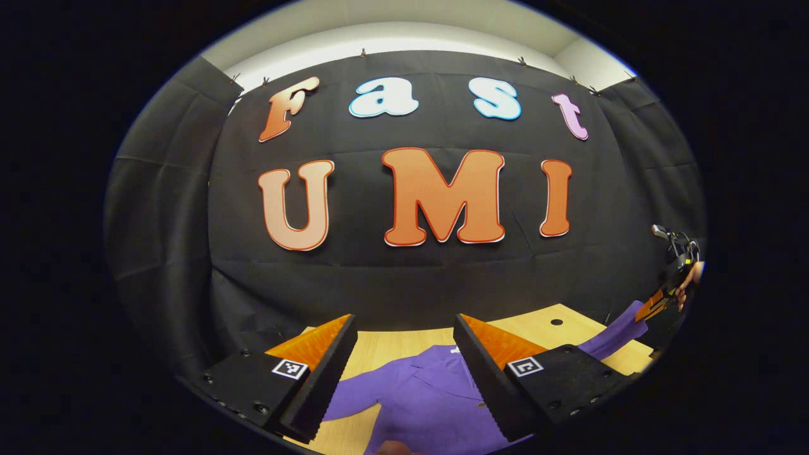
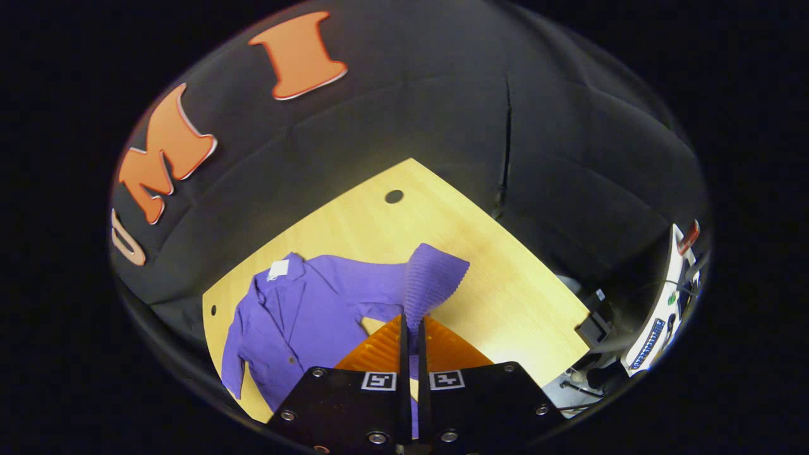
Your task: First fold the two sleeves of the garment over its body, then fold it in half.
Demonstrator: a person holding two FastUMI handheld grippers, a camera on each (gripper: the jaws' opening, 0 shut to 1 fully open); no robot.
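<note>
Low wallward; high downward; shared garment (image 1: 430,398).

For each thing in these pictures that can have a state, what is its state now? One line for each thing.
Purple garment: lying flat on the wooden table, not yet folded in half.
Right sleeve: lifted off the table, pinched at the cuff.
Left sleeve: lying along the body, at the table's edge.
Right gripper: shut on the sleeve.
Left gripper: open, holding nothing, above the garment.

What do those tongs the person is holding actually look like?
Each of the tongs, left and right, has two wedge-shaped fingers with ribbed inner faces on blocky black bodies with screws. Each finger base carries a small square black-and-white marker.
</note>
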